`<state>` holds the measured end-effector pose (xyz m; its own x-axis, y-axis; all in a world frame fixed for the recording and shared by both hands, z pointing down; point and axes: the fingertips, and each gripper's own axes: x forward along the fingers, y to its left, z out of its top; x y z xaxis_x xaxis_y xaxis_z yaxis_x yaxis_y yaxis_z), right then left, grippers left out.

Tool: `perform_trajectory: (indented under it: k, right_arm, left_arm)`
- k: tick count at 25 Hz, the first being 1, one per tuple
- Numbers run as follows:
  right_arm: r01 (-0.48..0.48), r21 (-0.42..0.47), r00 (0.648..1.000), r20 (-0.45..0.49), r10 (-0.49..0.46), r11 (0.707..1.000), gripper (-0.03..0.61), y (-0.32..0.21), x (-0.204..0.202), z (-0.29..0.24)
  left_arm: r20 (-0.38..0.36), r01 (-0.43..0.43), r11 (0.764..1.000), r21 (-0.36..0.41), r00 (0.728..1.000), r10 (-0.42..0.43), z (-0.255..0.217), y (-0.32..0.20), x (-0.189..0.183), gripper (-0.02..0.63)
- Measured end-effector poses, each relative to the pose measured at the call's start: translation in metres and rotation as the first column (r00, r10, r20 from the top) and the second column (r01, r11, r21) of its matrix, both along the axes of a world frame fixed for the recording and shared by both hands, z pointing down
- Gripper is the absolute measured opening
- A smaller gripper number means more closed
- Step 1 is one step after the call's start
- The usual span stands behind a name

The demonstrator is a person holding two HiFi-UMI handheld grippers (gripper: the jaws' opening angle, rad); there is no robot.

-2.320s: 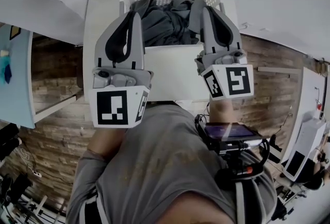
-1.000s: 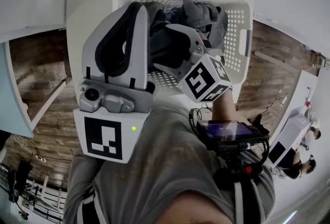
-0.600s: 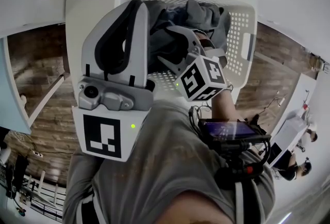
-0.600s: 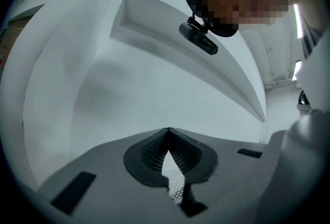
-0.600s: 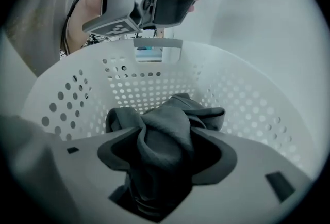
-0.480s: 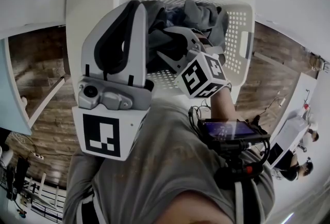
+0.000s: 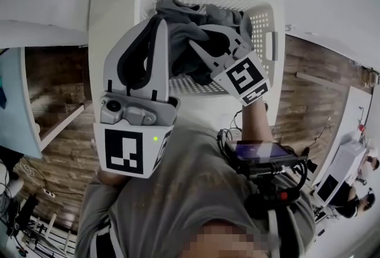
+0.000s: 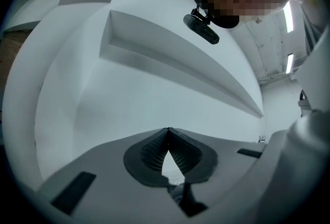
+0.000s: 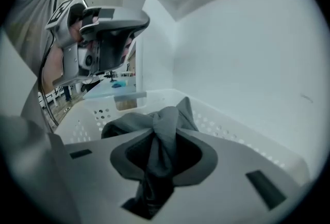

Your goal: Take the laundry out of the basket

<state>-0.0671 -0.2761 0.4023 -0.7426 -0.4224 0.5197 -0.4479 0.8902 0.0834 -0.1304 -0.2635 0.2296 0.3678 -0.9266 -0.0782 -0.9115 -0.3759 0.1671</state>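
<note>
Laundry: dark grey cloth. One gathered fold runs up between my right jaws, and the rest lies heaped in the basket.
Right gripper: my jaws have just been closing and are narrow now, with the pads pressed on that fold from both sides. I tilt down into the basket.
Basket: white with perforated walls, standing on a white table.
Left gripper: my jaw tips meet with nothing between them. I hold it level, to the left of the right one, and in the head view it lies over the basket's left edge.
Surroundings: a white wall lies ahead, and my grey shirt shows below.
</note>
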Motion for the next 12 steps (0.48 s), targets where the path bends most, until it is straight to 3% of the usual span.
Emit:
perform_trajectory:
  k: [6,12]
  right_arm:
    - [-0.137,0.063,0.974,0.19,0.122,0.989,0.091,-0.011,0.02,-0.056]
    - [-0.237,0.074,0.914,0.356,0.196,0.969,0.091,-0.01,0.039,-0.106]
  left_arm:
    - [0.035,0.013,1.0,0.028,0.999,-0.014,-0.014,0.027,0.002,0.008]
    - [0.059,0.027,0.998,0.052,0.998,-0.03,-0.019,0.047,0.005,0.008]
